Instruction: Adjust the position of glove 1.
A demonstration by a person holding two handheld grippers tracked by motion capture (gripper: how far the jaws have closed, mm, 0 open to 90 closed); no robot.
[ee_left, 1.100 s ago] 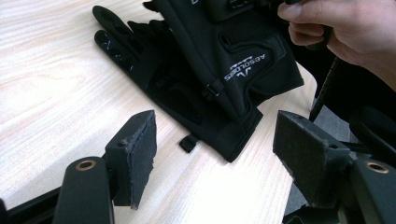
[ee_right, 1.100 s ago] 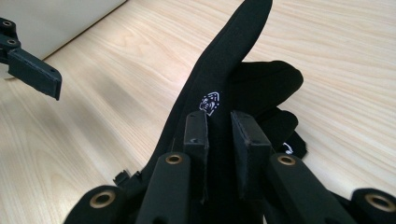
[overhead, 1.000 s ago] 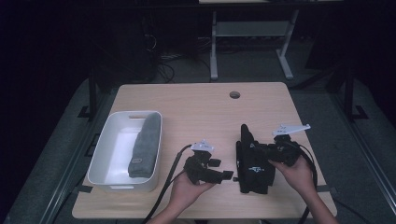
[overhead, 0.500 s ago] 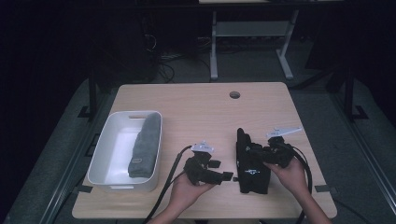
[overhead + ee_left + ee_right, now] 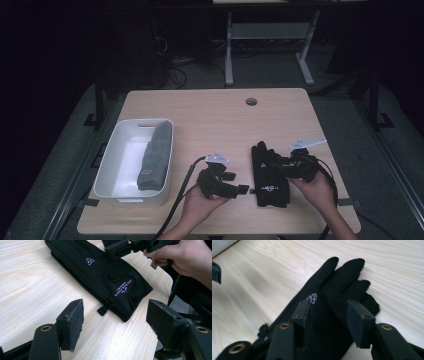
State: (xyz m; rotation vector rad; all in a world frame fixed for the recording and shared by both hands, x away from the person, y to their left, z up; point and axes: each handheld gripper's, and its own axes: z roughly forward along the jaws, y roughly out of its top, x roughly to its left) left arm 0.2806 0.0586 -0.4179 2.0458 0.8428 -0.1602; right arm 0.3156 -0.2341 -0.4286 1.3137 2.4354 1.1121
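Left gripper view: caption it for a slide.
Open left gripper faces the cuff of a black glove flat on the wooden table; right gripper over its far side.

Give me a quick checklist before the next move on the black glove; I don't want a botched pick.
1. Left tongs open: ok, jaws spread wide, nothing between them.
2. Left tongs lined up with the glove: ok, they face its cuff end but don't touch it yet.
3. Right tongs open: ok, with a gap between the jaws.
4. Right tongs gripping the glove: cannot tell, the jaws sit over its back near the fingers, contact unclear.
5. Glove lying flat on the table: ok.
6. Room in the white bin: ok, a grey glove lies along its right side, the left is bare.
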